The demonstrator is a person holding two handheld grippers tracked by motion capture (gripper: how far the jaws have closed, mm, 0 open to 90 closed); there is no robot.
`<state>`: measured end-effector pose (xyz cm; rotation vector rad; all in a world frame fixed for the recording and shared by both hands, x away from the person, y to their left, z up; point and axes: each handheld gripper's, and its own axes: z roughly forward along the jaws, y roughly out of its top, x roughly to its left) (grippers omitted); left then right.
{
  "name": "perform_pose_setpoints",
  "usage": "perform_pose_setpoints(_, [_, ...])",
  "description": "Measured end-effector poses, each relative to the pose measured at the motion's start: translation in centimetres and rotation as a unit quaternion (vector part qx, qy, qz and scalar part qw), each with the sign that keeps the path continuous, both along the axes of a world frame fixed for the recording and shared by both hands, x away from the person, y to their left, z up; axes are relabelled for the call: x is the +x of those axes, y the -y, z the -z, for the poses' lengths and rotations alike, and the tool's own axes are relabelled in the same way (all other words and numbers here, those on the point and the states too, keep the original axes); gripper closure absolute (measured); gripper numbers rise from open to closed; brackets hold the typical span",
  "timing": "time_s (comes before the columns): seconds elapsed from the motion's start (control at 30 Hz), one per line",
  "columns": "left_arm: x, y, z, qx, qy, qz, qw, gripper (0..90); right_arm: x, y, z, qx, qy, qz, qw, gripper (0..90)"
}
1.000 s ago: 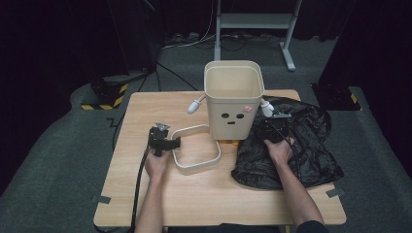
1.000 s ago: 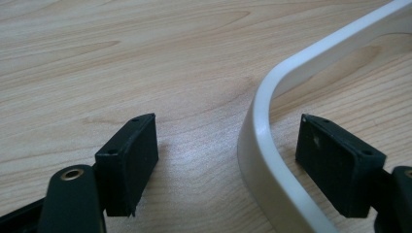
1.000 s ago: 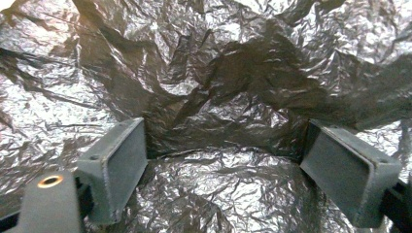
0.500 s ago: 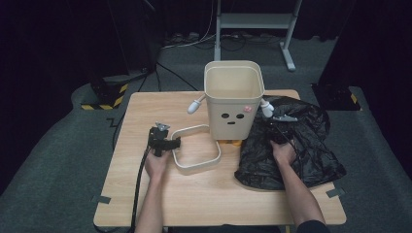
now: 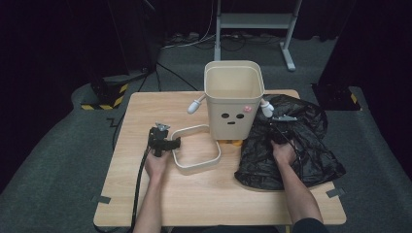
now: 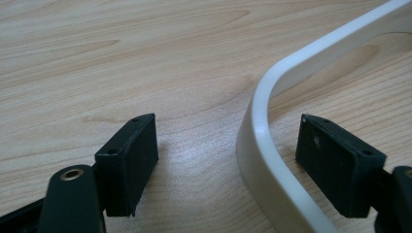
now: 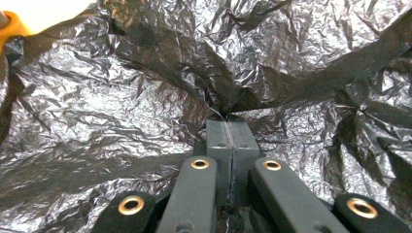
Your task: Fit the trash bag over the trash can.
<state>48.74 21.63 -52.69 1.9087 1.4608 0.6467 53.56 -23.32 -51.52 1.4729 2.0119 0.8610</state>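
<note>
On the near right of the light wooden table (image 5: 204, 204), your right gripper (image 7: 227, 127) is sunk into the crumpled black plastic bin bag (image 5: 291, 145); its jaws have just been closing, and in the right gripper view they now stand together with a pinch of the film caught at their tips, creases radiating from that point. The bag lies heaped to the right of the tall beige plastic bin with a drawn face (image 5: 234, 99), touching its side, and spreads far and right from your hand, so any lift would have to carry the film up and leftward toward the bin's open top; your right hand (image 5: 283, 153) is plainly the nearer one for that. On the near left, your left gripper (image 6: 228, 160) rests low at the near-left corner of the cream rounded-square plastic ring (image 5: 195, 153), which lies flat on the table just left of the bin's foot. Its jaws stand wide apart, one outside the ring's wall and one inside, straddling the wall without pressing on it. The ring's longer sides run from you toward the bin, which stands upright at the far middle of the table.
</note>
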Motion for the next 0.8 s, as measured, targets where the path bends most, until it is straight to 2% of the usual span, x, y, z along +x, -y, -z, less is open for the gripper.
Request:
perform_pose_setpoints(0.17, [0.1,0.1,0.0,-0.001,0.000,-0.004,1.0000,23.2,-0.6,0.5,-1.3,0.017,0.008,-0.002,0.9998,89.7])
perform_pose_setpoints(0.27, [0.2,0.1,0.0,0.000,0.000,-0.006,1.0000,23.2,-0.9,0.7,-2.2,0.015,0.014,-0.009,0.9998,89.8])
perform_pose_setpoints(0.4, [0.3,0.1,0.0,-0.001,0.000,-0.007,1.0000,23.2,-1.4,1.0,-3.4,0.004,0.012,-0.010,0.9999,89.8])
perform_pose_setpoints(0.67, [0.3,0.1,0.0,-0.002,0.000,-0.009,1.0000,23.4,-2.6,1.8,-5.9,0.015,0.030,-0.017,0.9993,89.9])
perform_pose_setpoints(0.8, [0.3,0.1,0.0,-0.002,0.000,-0.010,1.0000,23.4,-3.1,2.0,-6.9,0.010,0.038,-0.023,0.9990,89.9])
